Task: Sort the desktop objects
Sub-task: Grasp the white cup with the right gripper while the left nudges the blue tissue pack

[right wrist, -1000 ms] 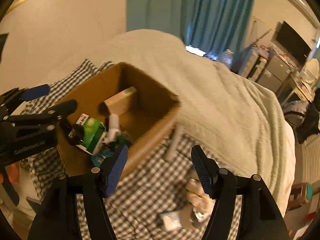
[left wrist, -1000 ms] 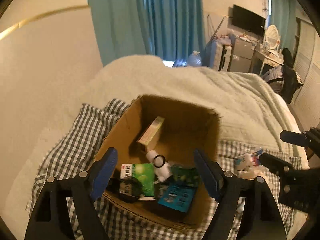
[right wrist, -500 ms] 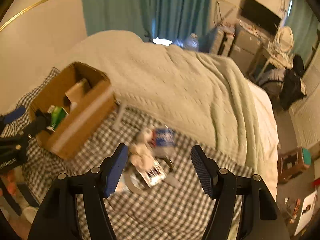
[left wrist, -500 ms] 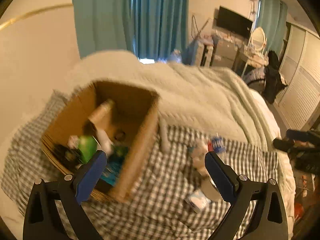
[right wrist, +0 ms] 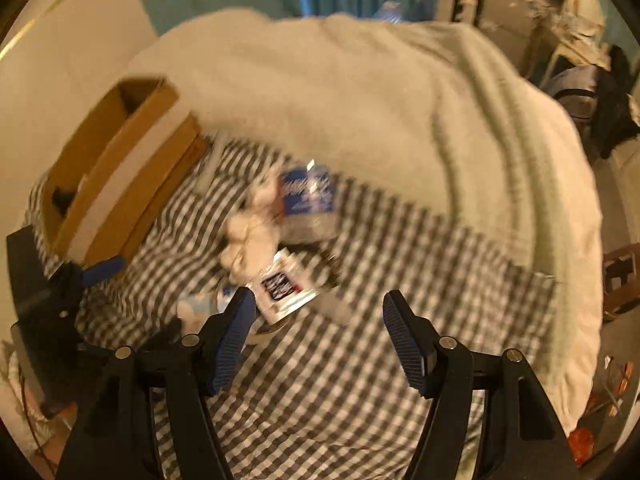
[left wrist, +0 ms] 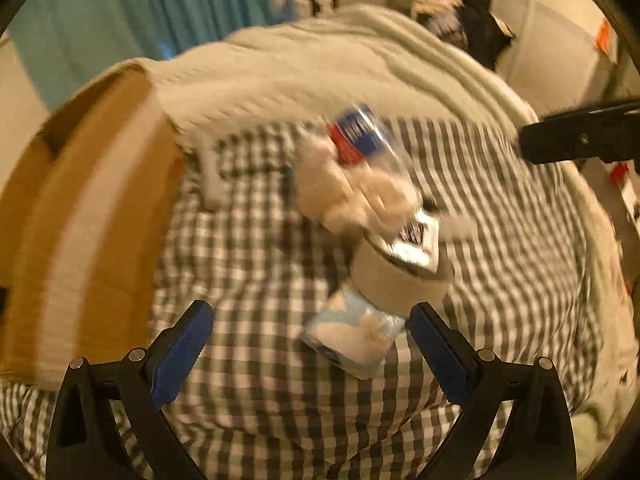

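Between drops, reaching with both the left gripper [left wrist: 310, 346] and right gripper [right wrist: 318, 342] spread and empty toward the blurred clutter pile [left wrist: 372, 216] on the checked cloth [left wrist: 260, 380] (cardboard box [left wrist: 80, 216] alongside), next needing one item singled out.

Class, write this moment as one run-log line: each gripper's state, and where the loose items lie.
left gripper: open, empty | right gripper: open, empty | loose items: piled on checked cloth, beside cardboard box

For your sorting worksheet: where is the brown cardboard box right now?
In both wrist views the brown cardboard box sits at the left, on the checked cloth, left of the loose pile.
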The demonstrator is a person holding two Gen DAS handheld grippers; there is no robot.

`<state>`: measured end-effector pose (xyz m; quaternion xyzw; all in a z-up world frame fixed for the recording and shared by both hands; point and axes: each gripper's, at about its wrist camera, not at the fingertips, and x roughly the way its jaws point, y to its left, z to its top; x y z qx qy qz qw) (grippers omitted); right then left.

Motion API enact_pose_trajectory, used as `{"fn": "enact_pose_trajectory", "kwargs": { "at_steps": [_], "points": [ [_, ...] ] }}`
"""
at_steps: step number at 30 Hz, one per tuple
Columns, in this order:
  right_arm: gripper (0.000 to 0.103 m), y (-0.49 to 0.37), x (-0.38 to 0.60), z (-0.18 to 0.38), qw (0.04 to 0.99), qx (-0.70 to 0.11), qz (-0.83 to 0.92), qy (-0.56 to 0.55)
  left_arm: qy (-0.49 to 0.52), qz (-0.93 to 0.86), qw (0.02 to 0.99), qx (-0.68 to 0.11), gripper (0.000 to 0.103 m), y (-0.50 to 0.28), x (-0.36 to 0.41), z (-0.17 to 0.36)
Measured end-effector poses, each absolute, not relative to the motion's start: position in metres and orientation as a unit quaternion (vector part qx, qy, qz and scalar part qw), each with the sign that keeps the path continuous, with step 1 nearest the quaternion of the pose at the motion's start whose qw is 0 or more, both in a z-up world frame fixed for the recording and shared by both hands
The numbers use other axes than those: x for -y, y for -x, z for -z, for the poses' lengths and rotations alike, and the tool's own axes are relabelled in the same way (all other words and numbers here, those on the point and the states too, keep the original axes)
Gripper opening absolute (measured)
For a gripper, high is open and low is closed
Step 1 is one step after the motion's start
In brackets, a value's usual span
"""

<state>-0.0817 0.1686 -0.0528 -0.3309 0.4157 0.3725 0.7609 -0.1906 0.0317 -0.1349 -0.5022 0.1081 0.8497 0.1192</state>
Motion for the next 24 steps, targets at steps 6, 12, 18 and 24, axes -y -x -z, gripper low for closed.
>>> {"fn": "enact_pose_trajectory", "kwargs": {
  "at_steps": [6, 12, 18, 24],
  "points": [
    [0.07, 0.083, -0.188, 0.117, 0.708, -0.469, -0.377, 0.37, 0.527, -0.828, 0.139, -0.131, 0.101, 0.197, -0.043, 0.177],
    [0.085, 0.048, -0.18, 0.151, 0.687, -0.581, -0.372, 0.228, 0.531, -0.827, 0.16, -0.092, 0.095, 0.208, -0.037, 0.189],
    [0.091, 0.038, -0.183, 0.165, 0.675, -0.611, -0.379, 0.166, 0.535, -0.816, 0.204, -0.082, 0.069, 0.208, -0.024, 0.183],
    [0.096, 0.055, -0.203, 0.174, 0.673, -0.61, -0.379, 0.178, 0.534, -0.812, 0.221, -0.082, 0.067, 0.194, -0.009, 0.177]
  ]
}}
